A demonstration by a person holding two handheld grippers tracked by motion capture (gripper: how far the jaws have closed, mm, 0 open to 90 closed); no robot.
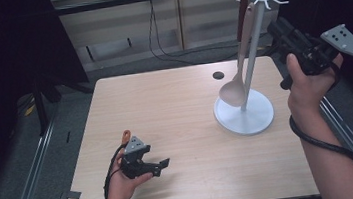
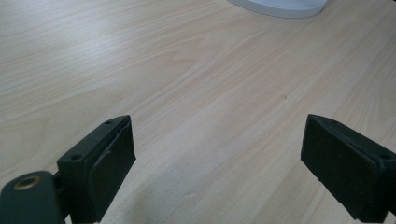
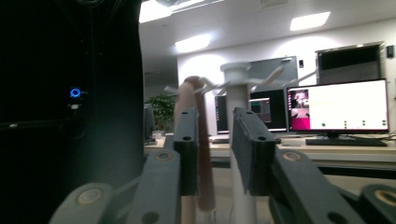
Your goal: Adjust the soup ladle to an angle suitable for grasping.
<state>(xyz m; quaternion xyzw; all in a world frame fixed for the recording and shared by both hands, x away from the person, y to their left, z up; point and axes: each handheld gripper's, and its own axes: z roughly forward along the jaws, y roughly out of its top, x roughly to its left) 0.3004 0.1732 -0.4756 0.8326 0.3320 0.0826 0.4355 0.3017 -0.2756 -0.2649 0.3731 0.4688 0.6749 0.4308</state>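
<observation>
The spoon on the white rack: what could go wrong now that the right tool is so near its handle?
1. The right tool, jaws apart beside the spoon, could knock it off its hook.
2. A sideways pull could tip the rack, which stands free near the table edge.
3. The left tool rests far away and cannot steady it.

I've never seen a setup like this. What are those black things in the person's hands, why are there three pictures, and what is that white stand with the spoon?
A person holds a hand-worked clamp with two black jaws in each hand. The high view looks down on the wooden table. The other two come from small cameras riding on each clamp, looking out along its jaws.

The left gripper rests low over the table, jaws wide apart, with nothing between them. The right gripper is raised beside a white utensil stand, whose round base sits on the table. A wooden spoon hangs from a hook at the top. In the right gripper view, its jaws stand a little apart, with the spoon's handle seen between them; I cannot tell if they touch it.
</observation>
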